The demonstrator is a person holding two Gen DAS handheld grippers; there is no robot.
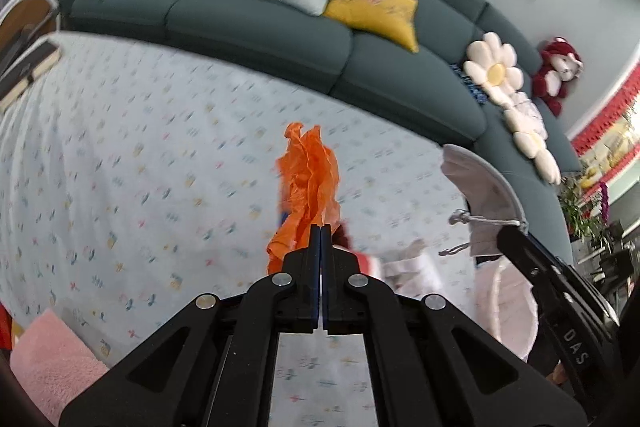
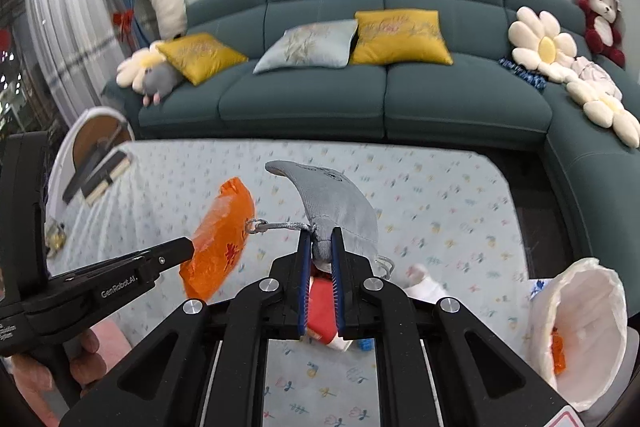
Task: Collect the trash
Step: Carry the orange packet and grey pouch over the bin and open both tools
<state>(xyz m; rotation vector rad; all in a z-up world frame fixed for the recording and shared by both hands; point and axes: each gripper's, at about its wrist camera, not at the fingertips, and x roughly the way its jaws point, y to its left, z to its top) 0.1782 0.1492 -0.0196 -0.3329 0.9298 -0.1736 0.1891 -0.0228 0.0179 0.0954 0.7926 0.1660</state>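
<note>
A crumpled orange plastic wrapper (image 1: 308,179) hangs in the air above the patterned tablecloth (image 1: 120,167), with my left gripper (image 1: 321,227) shut on its lower edge. From the right wrist view the same wrapper (image 2: 220,239) sticks out of the left gripper (image 2: 190,247). My right gripper (image 2: 322,239) is shut on the gathered neck of a grey drawstring pouch (image 2: 340,199), lifted off the table, its cord trailing left. The left wrist view shows this pouch (image 1: 484,183) at the right in the right gripper (image 1: 505,231). A red and white packet (image 2: 320,303) lies on the cloth below.
A bin with a white liner (image 2: 580,323) stands at the right, an orange scrap inside. Stacked books (image 2: 104,175) lie at the table's far left, a pink towel (image 1: 52,359) at the near left. A teal sofa (image 2: 380,99) with cushions lies beyond the table.
</note>
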